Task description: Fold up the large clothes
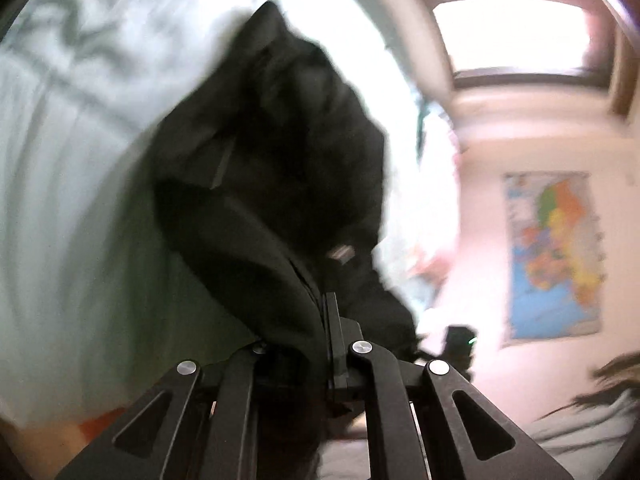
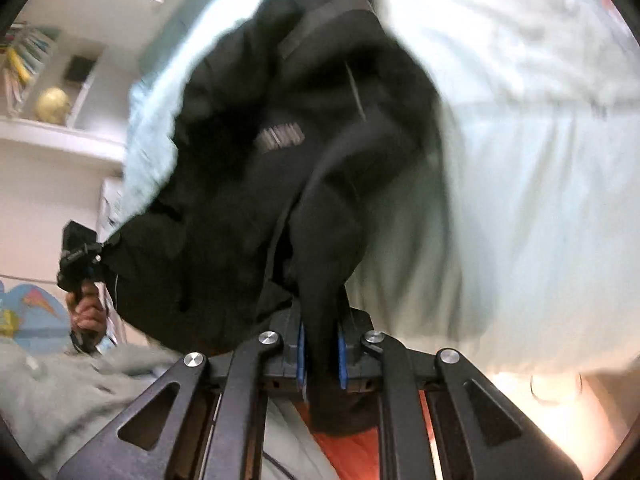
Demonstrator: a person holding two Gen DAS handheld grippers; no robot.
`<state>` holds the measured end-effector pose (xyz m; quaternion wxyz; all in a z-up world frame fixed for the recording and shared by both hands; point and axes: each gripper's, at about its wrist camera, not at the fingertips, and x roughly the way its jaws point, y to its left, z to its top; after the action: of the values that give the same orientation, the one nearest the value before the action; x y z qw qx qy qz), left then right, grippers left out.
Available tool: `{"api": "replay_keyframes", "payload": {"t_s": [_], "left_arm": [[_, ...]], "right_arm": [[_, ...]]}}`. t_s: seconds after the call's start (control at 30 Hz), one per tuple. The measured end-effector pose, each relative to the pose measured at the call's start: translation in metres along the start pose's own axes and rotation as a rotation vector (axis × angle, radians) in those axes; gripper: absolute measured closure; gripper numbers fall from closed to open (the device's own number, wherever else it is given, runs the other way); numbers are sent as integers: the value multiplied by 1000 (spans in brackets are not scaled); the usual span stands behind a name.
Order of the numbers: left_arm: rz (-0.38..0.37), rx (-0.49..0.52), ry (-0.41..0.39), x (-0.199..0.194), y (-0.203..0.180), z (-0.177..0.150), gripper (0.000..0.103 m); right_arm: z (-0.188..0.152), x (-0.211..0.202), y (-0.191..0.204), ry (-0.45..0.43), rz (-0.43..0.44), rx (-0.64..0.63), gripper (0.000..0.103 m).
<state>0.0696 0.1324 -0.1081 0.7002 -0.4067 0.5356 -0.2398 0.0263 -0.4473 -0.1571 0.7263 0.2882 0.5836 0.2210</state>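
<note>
Left wrist: left gripper (image 1: 320,316) jaws clamped on black garment (image 1: 272,152); right gripper (image 2: 320,344) likewise clamped, over pale bed (image 2: 520,200).

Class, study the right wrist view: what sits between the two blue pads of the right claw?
A bunched fold of the black fabric garment fills the gap between the right claw pads; the right wrist view shows this.

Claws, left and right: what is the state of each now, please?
Left claw: closed on the black garment.
Right claw: closed on the same black garment.
</note>
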Motion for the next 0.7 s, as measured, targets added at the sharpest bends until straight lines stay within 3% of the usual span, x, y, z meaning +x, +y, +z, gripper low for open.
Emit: {"api": "replay_keyframes", "payload": {"t_s": [0.1, 0.27, 0.4, 0.63, 0.7], "left_arm": [[-93, -7, -55, -10, -15, 27, 94], [-120, 14, -110, -23, -36, 67, 93], [-161, 10, -150, -26, -42, 102, 93], [-198, -9, -220, -6, -54, 173, 87], [-159, -24, -227, 9, -52, 189, 86]], "right_arm": [[39, -21, 25, -107, 67, -17, 88], [74, -48, 66, -249, 143, -39, 88], [130, -85, 75, -358, 187, -27, 88], [212, -94, 60, -420, 145, 69, 87], [235, -84, 50, -415, 139, 107, 86]]}}
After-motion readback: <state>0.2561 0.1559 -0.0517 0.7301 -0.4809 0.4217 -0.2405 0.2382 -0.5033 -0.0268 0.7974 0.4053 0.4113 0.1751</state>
